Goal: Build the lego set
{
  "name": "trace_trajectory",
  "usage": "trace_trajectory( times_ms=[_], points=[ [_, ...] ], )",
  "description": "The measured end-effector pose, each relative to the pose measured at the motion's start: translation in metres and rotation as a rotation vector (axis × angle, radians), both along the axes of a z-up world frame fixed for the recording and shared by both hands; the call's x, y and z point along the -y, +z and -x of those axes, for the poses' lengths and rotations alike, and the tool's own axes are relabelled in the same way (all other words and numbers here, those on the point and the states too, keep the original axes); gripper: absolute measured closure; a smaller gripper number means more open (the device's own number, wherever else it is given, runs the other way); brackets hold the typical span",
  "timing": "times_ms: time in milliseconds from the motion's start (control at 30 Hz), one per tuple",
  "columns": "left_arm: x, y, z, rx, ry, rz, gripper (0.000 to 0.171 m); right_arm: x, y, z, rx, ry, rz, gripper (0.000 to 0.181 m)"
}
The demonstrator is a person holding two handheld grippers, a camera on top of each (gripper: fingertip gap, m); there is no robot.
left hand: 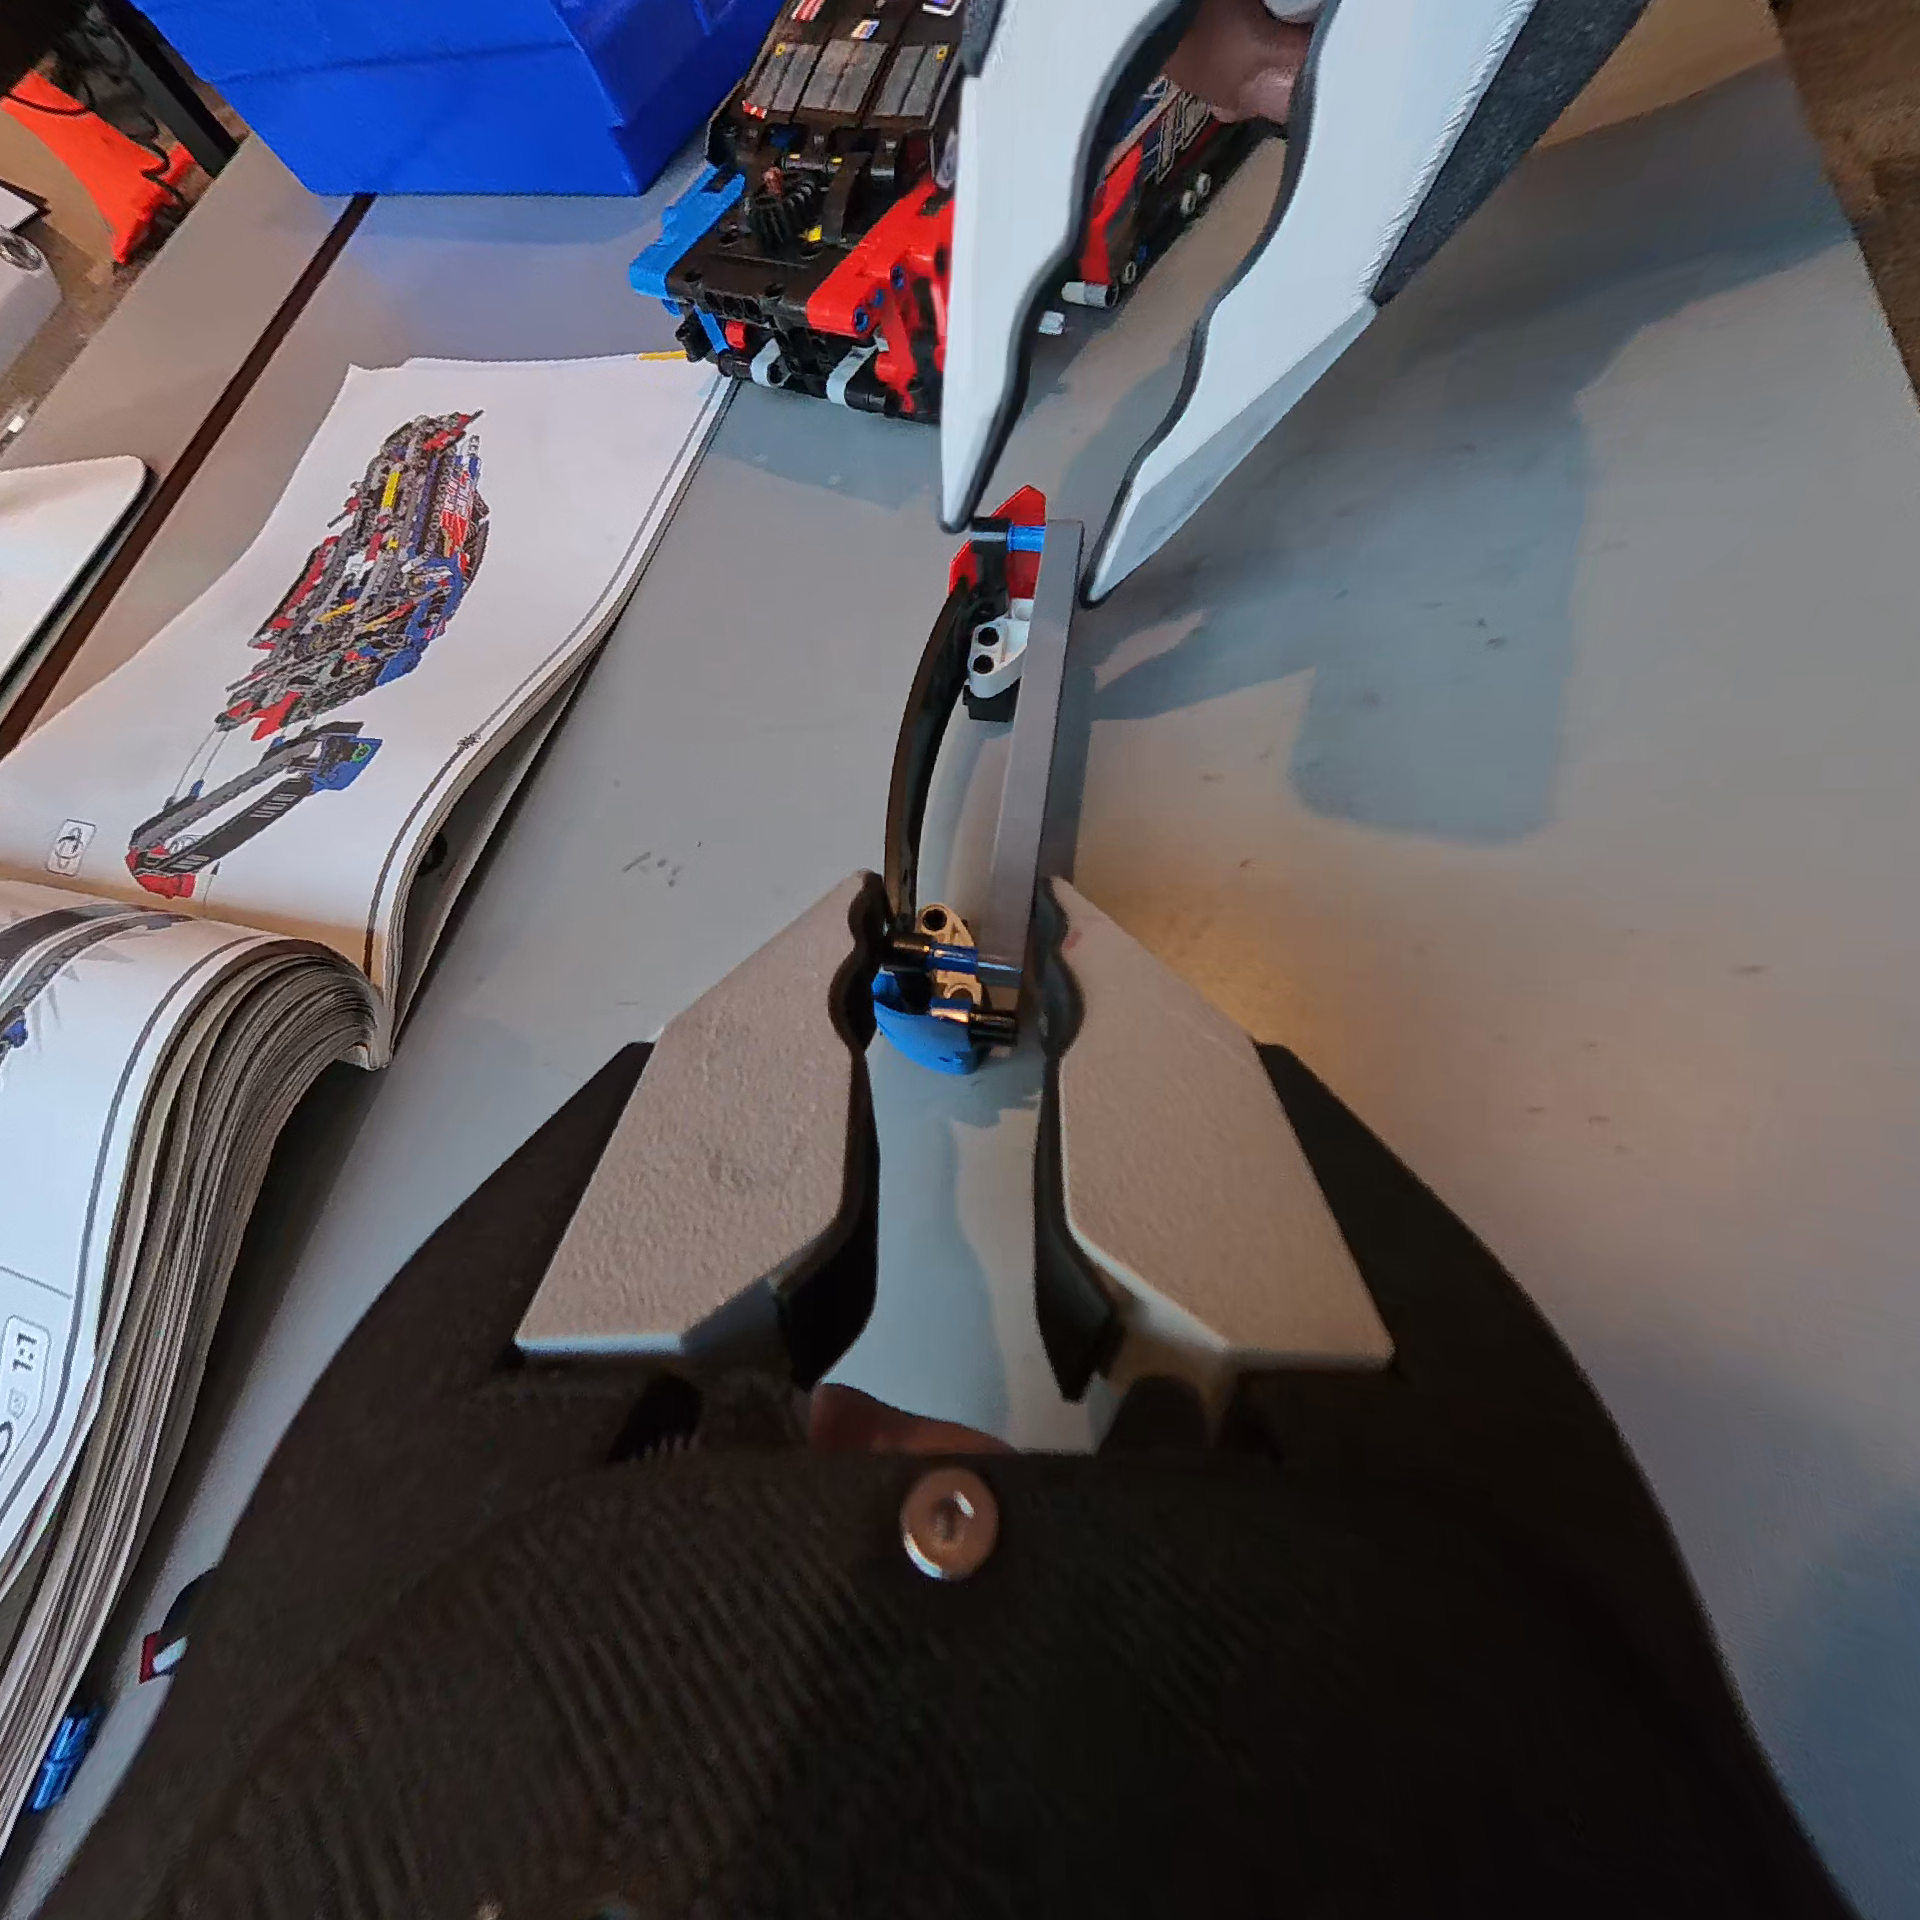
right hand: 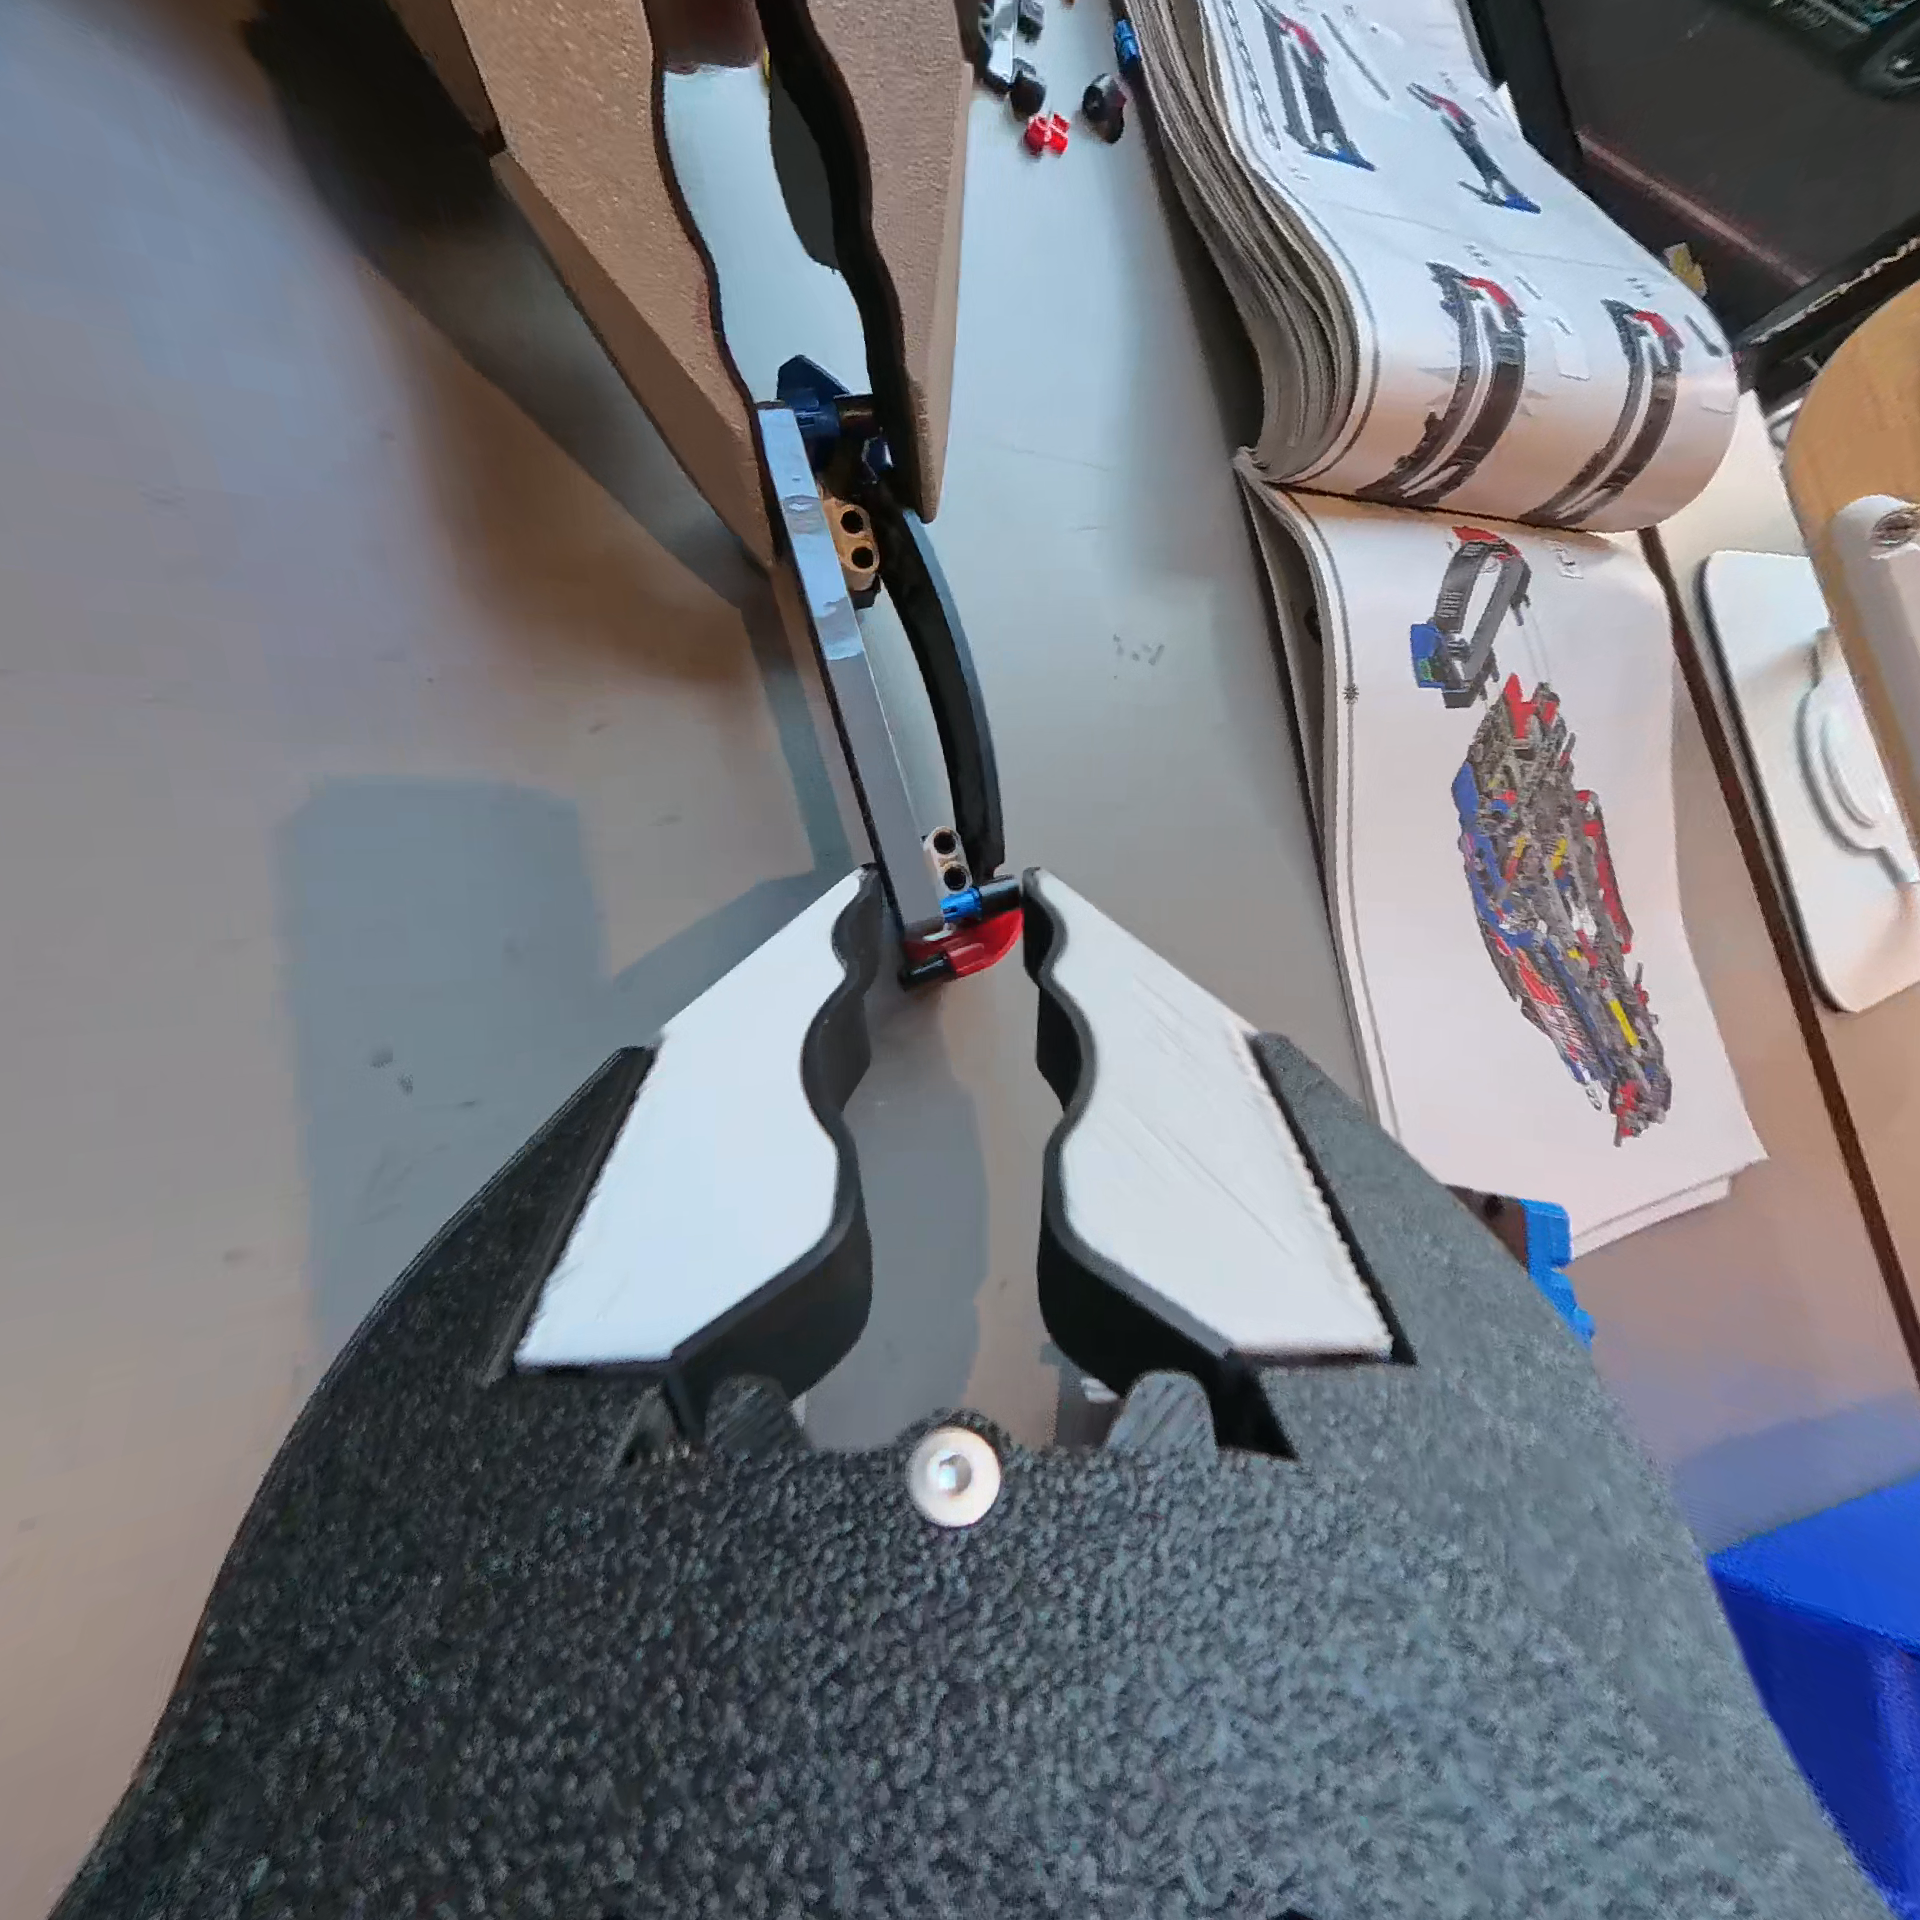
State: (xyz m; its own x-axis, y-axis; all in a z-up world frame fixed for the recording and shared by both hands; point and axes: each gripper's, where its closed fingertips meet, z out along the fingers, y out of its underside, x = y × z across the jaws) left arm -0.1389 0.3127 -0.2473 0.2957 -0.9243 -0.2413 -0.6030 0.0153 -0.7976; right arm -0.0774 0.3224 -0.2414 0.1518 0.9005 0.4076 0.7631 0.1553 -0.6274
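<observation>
Currently the left gripper [left hand: 951, 914] clamps the blue end of a light, rigid arched Lego sub-assembly [left hand: 997, 727] – pin-joined, likely fragile – while the right gripper [right hand: 945, 899], parted, brackets its red end.

Your left gripper [left hand: 951, 894] has matt grey fingers [left hand: 727, 1122] with a faintly grainy skin, set in a black body of ribbed, layered plastic with one shiny metal screw [left hand: 948, 1521]. Your right gripper [right hand: 945, 883] shows smooth white fingers [right hand: 727, 1174] edged in black, on a coarse, pebbled black body.

The part [left hand: 1023, 748] between them is hard plastic: a satin grey beam beside a glossy black curved strip.

The table [left hand: 1455, 935] looks smooth, matt and grey, lightly scuffed.

At left of the left wrist view, the manual [left hand: 312, 675] is thick paper with a slight sheen. The car [left hand: 831, 260] at top is glossy plastic.
</observation>
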Motion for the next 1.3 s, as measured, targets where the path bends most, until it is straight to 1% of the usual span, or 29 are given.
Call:
trace_trajectory(
  times_ms=[133,233,367,567,700,867,1167,1300],
  points=[
    [-0.001,0.000,0.003,-0.003,0.005,0.012,0.145,0.000,0.001,0.001,-0.020,0.016,0.047,0.156],
    [-0.003,-0.004,0.011,-0.031,0.021,0.027,0.145,-0.001,0.001,-0.001,-0.019,0.017,0.056,0.156],
    [-0.003,-0.003,0.014,-0.014,0.021,0.061,0.148,-0.001,0.001,-0.001,-0.024,0.027,0.081,0.156],
    [-0.004,-0.003,0.013,0.006,0.022,0.079,0.148,-0.003,0.001,0.000,-0.024,0.048,0.122,0.155],
    [-0.002,-0.001,0.013,0.018,0.001,0.072,0.148,-0.003,0.001,0.000,-0.024,0.064,0.145,0.156],
    [0.002,-0.001,0.012,0.032,-0.027,0.106,0.149,0.004,0.001,0.000,-0.010,0.119,0.153,0.157],
    [0.003,-0.001,0.014,0.022,-0.038,0.085,0.150,0.007,0.001,0.000,-0.015,0.140,0.067,0.158],
    [0.009,-0.003,0.013,-0.005,-0.079,0.038,0.149,0.010,0.001,0.001,-0.081,0.131,0.148,0.158]
  ],
)
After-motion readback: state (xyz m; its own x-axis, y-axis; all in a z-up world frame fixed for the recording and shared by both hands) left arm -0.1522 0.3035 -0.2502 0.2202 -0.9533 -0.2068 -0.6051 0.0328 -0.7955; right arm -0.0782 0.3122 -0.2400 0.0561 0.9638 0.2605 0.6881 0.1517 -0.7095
